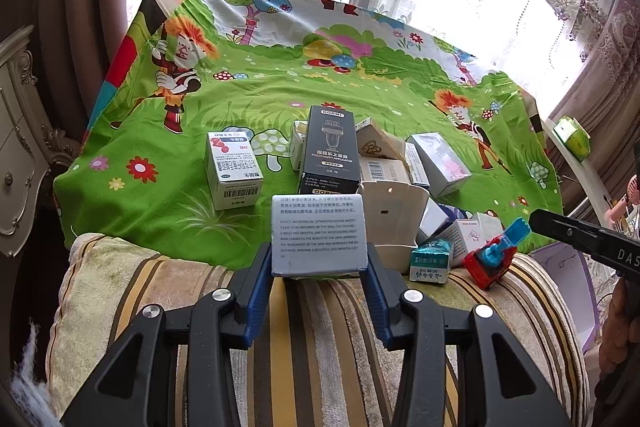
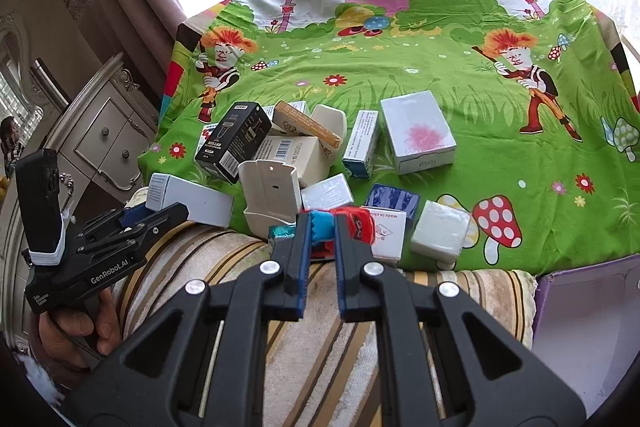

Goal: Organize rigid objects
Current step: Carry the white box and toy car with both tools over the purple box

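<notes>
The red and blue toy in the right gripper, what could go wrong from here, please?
The right gripper pinches only the blue top of the toy, so the red body could swing or slip free. The left gripper holds a grey box close beside it, so the two loads might collide above the crowded pile.

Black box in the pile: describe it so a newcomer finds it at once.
Start at the green cartoon cloth covering the table, then find the cluster of small boxes near its front edge. The black box stands upright at the cluster's left side: tallest there and the only black one, with white "DORME" lettering, among white and pale cartons.
</notes>
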Tool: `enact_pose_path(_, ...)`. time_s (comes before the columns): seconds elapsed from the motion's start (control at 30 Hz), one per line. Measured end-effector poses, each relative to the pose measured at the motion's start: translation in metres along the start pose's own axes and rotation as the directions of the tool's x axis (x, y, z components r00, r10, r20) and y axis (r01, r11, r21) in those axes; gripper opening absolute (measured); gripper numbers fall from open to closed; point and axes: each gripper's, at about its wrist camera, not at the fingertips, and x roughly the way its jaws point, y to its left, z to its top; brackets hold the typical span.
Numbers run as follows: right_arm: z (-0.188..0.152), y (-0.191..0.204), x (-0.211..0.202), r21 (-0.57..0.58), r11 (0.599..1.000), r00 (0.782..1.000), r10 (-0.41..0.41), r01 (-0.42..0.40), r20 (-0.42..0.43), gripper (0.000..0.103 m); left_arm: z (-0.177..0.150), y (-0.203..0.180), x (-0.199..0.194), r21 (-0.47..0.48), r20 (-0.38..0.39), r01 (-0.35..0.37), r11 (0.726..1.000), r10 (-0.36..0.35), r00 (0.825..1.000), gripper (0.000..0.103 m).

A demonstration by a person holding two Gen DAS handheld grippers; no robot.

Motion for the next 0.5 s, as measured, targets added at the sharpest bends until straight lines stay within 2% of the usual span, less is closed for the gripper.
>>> enact_pose_path(0.13, -0.005, -0.021, -0.012, 0.049, 0.998, 1.000, -0.029, 0.028, 0.006, 0.006, -0.001, -0.002, 0.001, 0.008, -0.002, 0.003, 1.000, -0.003, 1.000, 0.044)
enact_pose_path(0.23, -0.008, -0.034, -0.016, 0.080, 0.997, 1.000, -0.009, 0.008, 0.007, 0.006, -0.001, -0.001, 0.002, 0.003, -0.005, 0.009, 1.000, -0.009, 1.000, 0.044)
enact_pose_path(0.33, -0.007, -0.038, -0.015, 0.084, 0.996, 0.999, -0.044, 0.043, 0.011, 0.010, -0.001, -0.003, 0.002, 0.009, -0.006, 0.010, 1.000, -0.010, 1.000, 0.044)
enact_pose_path(0.37, -0.005, -0.038, -0.012, 0.084, 0.995, 0.999, -0.052, 0.051, 0.001, 0.013, -0.001, -0.003, 0.002, 0.011, -0.006, 0.011, 1.000, -0.010, 1.000, 0.044)
enact_pose_path(0.43, -0.003, -0.039, -0.003, 0.095, 0.994, 0.998, -0.055, 0.057, -0.025, 0.027, -0.001, -0.003, 0.003, 0.011, -0.010, 0.012, 1.000, -0.012, 1.000, 0.044)
enact_pose_path(0.5, 0.000, -0.035, 0.009, 0.100, 0.994, 0.997, -0.049, 0.054, -0.051, 0.047, -0.001, -0.003, 0.004, 0.010, -0.014, 0.015, 1.000, -0.014, 1.000, 0.044)
